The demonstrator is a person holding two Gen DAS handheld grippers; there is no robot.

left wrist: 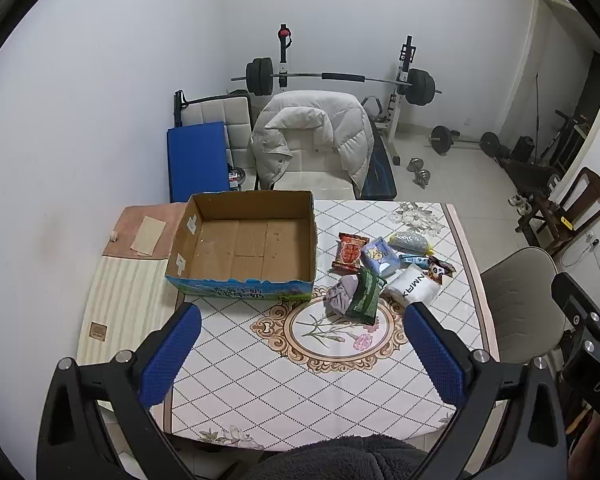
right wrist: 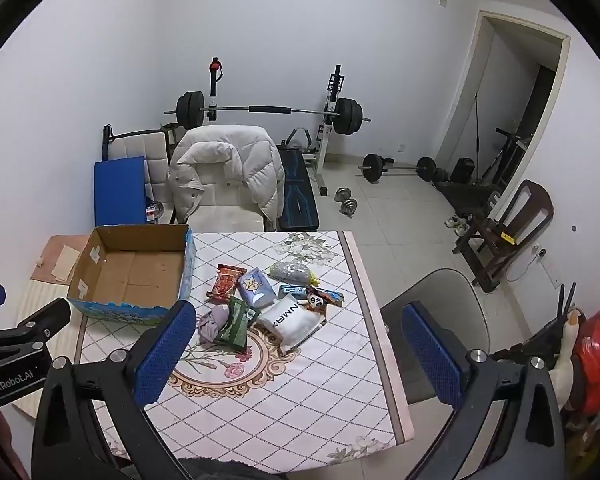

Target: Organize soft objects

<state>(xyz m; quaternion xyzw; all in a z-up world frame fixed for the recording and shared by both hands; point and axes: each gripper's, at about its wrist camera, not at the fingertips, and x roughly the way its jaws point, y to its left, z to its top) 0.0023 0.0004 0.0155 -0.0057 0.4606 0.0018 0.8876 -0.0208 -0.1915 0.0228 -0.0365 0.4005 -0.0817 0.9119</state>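
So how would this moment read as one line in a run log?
stage: start | left gripper: open | right gripper: open | cardboard box: empty | soft packets: beside box

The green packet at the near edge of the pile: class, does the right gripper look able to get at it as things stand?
Probably yes. The right gripper is open and empty above the table, and the green packet lies on top at the pile's near edge, with only the purple cloth beside it.

both wrist views look down (steeply) on one table (left wrist: 260, 380).
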